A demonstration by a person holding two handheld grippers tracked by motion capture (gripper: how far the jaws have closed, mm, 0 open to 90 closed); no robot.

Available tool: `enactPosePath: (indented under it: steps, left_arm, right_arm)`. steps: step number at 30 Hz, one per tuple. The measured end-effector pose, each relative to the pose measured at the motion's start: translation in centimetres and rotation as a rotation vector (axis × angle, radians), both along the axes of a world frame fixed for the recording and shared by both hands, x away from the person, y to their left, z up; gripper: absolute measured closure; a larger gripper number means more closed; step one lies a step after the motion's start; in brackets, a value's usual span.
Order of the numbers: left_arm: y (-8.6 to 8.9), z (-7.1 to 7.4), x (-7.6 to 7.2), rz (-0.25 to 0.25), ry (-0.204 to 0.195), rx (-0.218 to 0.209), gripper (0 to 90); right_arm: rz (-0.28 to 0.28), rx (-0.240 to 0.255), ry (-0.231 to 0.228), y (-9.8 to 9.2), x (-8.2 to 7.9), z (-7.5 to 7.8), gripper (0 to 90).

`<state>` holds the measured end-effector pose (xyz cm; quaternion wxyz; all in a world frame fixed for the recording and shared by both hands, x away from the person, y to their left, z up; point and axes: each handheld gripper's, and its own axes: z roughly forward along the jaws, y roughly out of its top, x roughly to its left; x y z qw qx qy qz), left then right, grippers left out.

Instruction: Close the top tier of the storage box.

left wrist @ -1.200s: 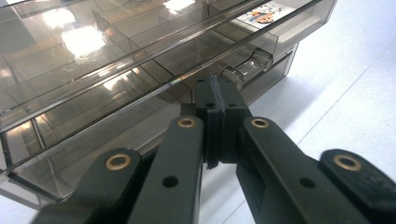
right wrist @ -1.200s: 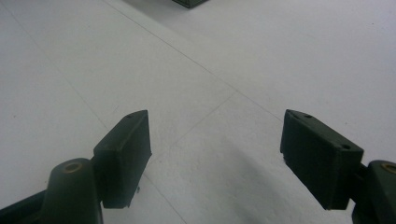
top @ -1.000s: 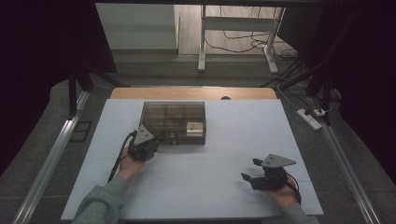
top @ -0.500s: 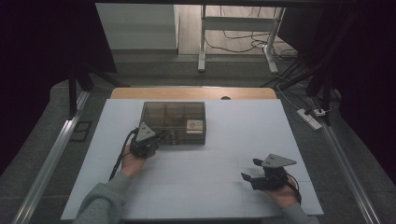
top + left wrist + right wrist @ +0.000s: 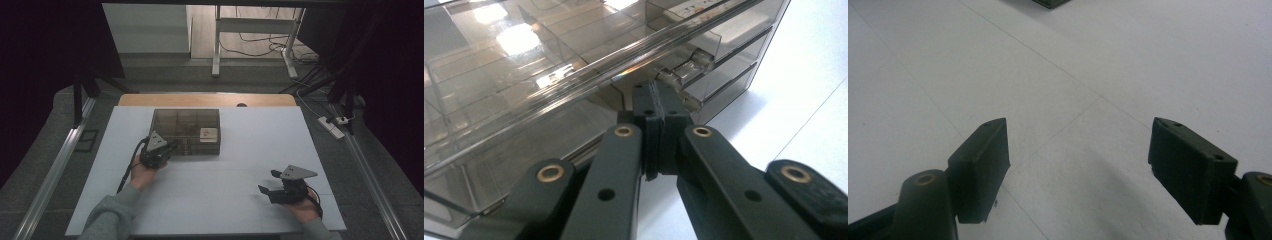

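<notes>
- The smoked clear plastic organiser box sits toward the far middle of the white surface, its lid down and its inner compartments visible through the top; one compartment on its right side holds a pale item that is too small to identify.
- On the box's near front wall is a clear latch, and in the left gripper view it looks seated against the box, so I judge the box not yet opened.
- The left tool is at the box's near left front; in the left gripper view its pads are clenched together with nothing between them, the tips right at the edge under the lid rim, just beside the latch. Whether they actually touch the plastic I cannot tell.
- My reading of the stage: early. The clenched tips look poised to pry or flick the latch or lift the lid; opening the box and whatever follows inside remain to be done.
- The right tool rests well apart from the box, near the right front of the surface; in the right gripper view its jaws stand apart over bare white, gripping nothing.
</notes>
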<state>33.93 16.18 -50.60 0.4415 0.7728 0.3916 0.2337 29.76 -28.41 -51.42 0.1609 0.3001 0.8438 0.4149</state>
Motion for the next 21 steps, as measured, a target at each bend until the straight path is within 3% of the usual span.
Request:
enactPosePath:
  steps: [11,21]
  left_arm:
    - [0.6,0.4,-1.3,-0.021,0.007,-0.007,88.4]
    - [1.5,0.4,-3.4,-0.057,0.019,-0.004,88.4]
  right_arm:
    - [-0.009,0.008,-0.007,0.0,0.0,0.0,24.5]
    - [-0.010,0.007,-0.007,-0.1,0.0,0.0,24.5]
